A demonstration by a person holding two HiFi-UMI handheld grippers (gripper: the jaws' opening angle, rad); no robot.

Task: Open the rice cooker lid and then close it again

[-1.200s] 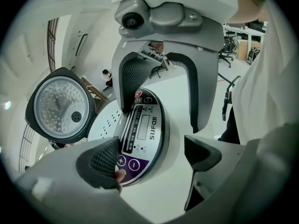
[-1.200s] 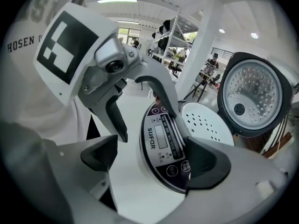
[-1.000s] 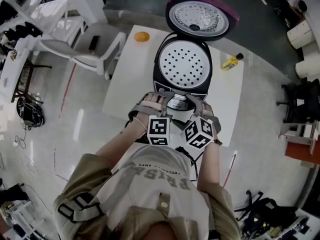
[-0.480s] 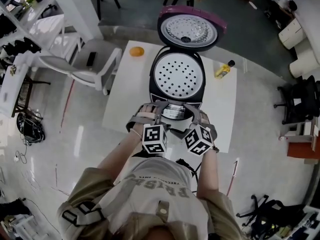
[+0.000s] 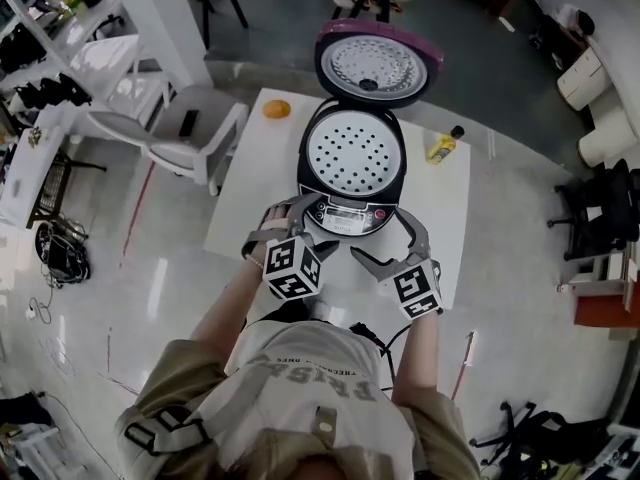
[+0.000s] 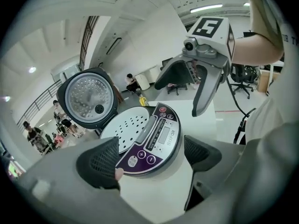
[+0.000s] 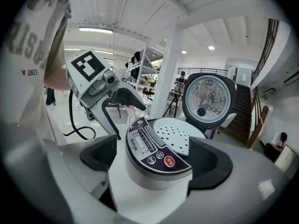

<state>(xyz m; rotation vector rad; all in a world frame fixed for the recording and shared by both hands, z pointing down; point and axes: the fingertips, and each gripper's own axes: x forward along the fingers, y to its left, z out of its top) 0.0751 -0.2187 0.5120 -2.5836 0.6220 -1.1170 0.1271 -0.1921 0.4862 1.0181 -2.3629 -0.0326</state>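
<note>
The rice cooker (image 5: 352, 168) stands on a white table (image 5: 445, 233) with its pink-rimmed lid (image 5: 378, 63) swung up and back. A white perforated tray (image 5: 350, 155) covers the pot. My left gripper (image 5: 290, 216) is open, just in front of the cooker's left front corner. My right gripper (image 5: 388, 240) is open too, off the right front corner and clear of the body. In the left gripper view the control panel (image 6: 154, 139) shows past the open left gripper (image 6: 149, 157), with the right gripper (image 6: 205, 73) beyond. The right gripper view shows the panel (image 7: 154, 148) and the lid (image 7: 209, 97) beyond the open jaws.
An orange (image 5: 277, 109) lies at the table's far left corner and a yellow bottle (image 5: 442, 146) at its right edge. A white chair (image 5: 190, 128) stands left of the table. Office chairs and shelves ring the floor; people stand in the background.
Both grippers have lifted off the cooker's front and drawn back towards me. They have spread apart, the right one going farther right. The lid has stayed open.
</note>
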